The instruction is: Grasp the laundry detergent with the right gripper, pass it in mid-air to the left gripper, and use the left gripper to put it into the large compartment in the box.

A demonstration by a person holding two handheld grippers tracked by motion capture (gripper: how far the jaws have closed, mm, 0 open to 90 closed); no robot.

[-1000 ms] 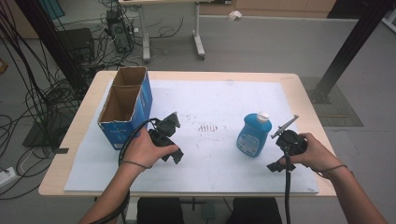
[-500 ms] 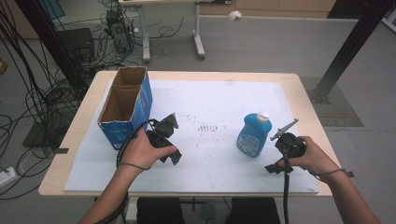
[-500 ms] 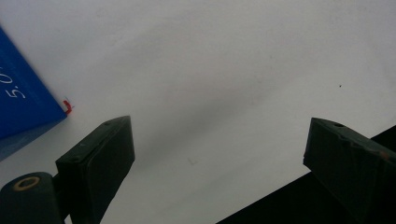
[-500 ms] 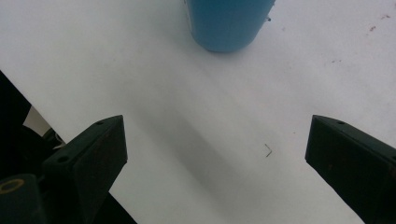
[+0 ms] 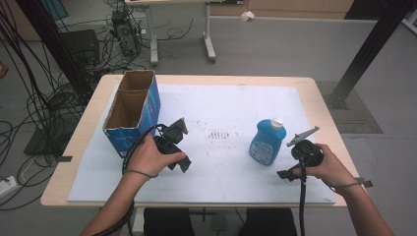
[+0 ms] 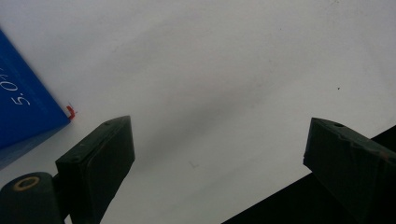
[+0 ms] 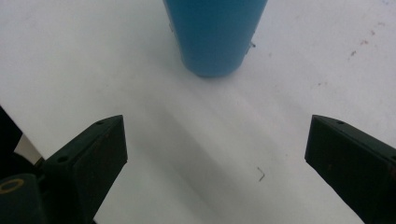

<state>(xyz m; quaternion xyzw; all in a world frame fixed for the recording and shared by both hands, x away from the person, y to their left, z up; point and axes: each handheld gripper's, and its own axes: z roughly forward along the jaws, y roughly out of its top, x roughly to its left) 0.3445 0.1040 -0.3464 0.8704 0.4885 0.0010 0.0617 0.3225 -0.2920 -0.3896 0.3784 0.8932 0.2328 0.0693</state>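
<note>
From my remote seat I see a grey floor strewn with black cables around a pale wooden table (image 5: 324,105), most of its top covered by a white sheet (image 5: 221,105) with a small patch of dark marks near its middle. At the sheet's left edge stands an open blue cardboard box (image 5: 132,110), two empty compartments facing up. Right of centre stands an upright blue plastic bottle with a white cap (image 5: 267,141). My left gripper (image 5: 178,129) sits just beside the box's near corner, apart from it; in the left gripper view its jaws are spread wide over bare sheet, gripping nothing, with the box's blue corner off to one side. My right gripper (image 5: 306,133) sits just right of the bottle, not touching it; in the right gripper view its jaws gape wide and empty, the bottle's base ahead of them, beyond the tips.
</note>
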